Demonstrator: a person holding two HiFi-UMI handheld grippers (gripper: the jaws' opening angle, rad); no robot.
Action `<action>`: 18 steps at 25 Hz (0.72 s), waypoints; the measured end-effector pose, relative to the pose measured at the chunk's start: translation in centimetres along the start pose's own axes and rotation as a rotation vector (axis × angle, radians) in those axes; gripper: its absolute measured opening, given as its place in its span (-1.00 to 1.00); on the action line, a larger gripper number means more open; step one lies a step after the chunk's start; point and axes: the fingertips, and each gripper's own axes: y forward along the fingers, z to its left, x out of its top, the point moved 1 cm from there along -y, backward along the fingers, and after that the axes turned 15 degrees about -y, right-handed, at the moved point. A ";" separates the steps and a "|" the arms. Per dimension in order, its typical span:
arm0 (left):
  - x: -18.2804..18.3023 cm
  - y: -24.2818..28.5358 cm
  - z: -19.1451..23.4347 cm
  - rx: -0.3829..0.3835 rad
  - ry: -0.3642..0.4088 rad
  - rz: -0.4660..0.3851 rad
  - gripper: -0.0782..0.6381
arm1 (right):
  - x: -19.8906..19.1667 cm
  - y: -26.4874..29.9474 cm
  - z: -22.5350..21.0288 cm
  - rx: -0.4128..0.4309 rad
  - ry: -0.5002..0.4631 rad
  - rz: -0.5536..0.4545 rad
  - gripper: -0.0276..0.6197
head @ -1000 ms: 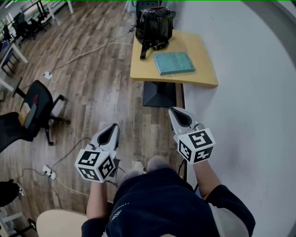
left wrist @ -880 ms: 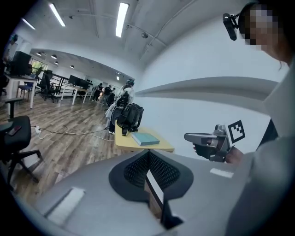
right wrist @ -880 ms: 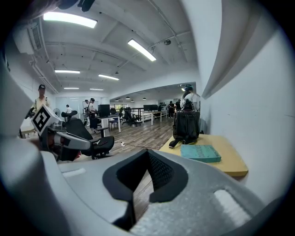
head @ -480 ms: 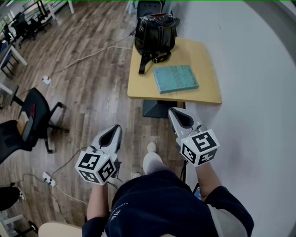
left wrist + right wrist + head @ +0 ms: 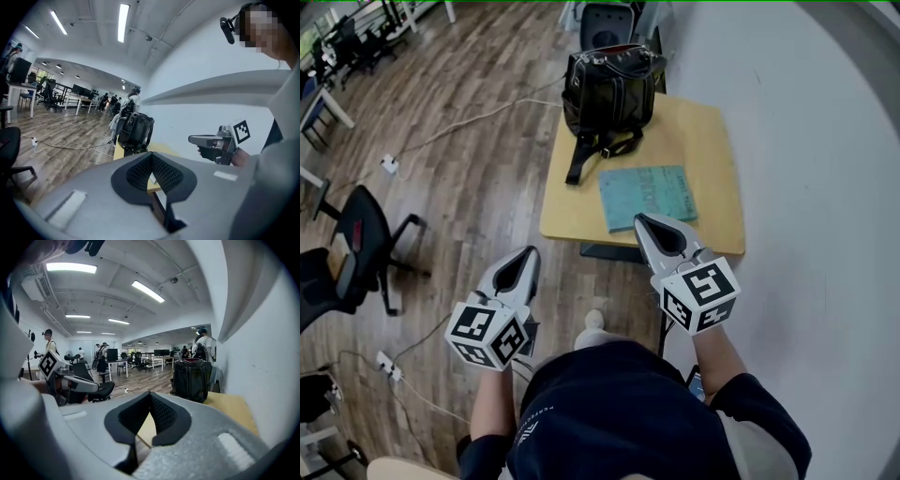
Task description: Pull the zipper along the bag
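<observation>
A black bag stands upright at the far end of a small yellow table, its strap hanging over the table's left edge. It also shows in the left gripper view and the right gripper view, well ahead of both. My left gripper hangs over the wooden floor, short of the table, shut and empty. My right gripper hovers at the table's near edge, shut with nothing in it.
A teal book lies on the table's near half, just ahead of the right gripper. A white wall runs along the right. An office chair and floor cables lie to the left. Another chair stands behind the table.
The table, bag and book have drawn nearer in the head view as the person stepped forward. The right gripper's tip now reaches the table's near edge. Both grippers stay shut.
</observation>
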 end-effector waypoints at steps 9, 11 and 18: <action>1.8 5.0 -0.3 0.035 0.047 -0.009 -0.73 | 0.1 2.6 -5.4 0.011 -0.006 -0.023 -0.90; 2.4 5.4 -0.1 0.039 0.044 -0.021 -0.73 | 0.5 3.2 -6.0 0.027 -0.018 -0.028 -0.75; 5.2 7.7 1.7 0.053 0.055 -0.052 -0.70 | 2.5 5.9 -8.5 0.017 -0.036 -0.056 -0.69</action>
